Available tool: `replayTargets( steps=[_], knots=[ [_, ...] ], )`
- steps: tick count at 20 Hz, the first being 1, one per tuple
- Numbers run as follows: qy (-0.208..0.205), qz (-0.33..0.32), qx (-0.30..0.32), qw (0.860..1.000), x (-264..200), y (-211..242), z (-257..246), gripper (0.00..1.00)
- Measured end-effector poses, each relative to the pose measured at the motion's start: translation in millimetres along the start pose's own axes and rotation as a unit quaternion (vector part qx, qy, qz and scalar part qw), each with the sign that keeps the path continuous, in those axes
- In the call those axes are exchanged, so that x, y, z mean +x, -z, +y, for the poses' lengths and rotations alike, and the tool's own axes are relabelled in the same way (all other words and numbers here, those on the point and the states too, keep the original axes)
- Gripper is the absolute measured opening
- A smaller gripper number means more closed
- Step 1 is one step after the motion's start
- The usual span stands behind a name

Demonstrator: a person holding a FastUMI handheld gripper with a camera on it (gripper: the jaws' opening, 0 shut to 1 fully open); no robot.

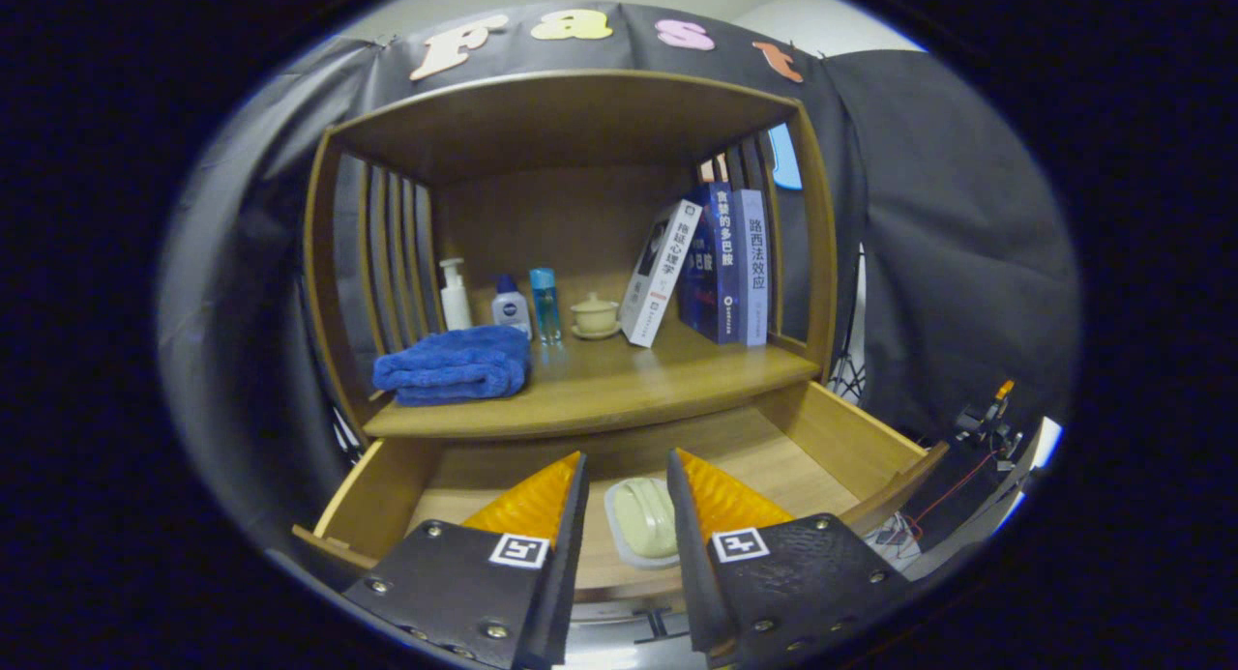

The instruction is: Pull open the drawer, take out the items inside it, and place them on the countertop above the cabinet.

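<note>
Drawer (pixel 832 428) stands pulled open below the countertop (pixel 619 385). The gripper (pixel 627 481) is spread, fingers apart, with the soap dish (pixel 643 520) lying in the drawer between them. At 1 o'clock, books (pixel 721 264) bear Chinese titles.

Wooden drawer (pixel 832 438) stands pulled open; a pale soap (pixel 646 517) in its dish lies flat on the floor inside.

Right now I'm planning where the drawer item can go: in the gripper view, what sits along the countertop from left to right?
Blue towel → pump bottle → small white bottle → blue bottle → lidded cup → leaning white book → two upright blue books.
</note>
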State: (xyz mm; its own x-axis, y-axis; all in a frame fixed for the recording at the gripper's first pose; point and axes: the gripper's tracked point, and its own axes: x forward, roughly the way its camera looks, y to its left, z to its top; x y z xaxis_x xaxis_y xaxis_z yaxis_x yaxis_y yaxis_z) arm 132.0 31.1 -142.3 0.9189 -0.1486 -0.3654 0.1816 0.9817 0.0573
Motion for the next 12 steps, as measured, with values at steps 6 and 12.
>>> replayTargets(
  steps=[6, 12],
  knots=[
    [0.038, 0.112, 0.042, 0.992, 48.0, 26.3, 6.1, 0.47],
    [0.024, 0.246, 0.049, 0.968, 78.5, 77.3, 27.9, 0.47]
  ],
)
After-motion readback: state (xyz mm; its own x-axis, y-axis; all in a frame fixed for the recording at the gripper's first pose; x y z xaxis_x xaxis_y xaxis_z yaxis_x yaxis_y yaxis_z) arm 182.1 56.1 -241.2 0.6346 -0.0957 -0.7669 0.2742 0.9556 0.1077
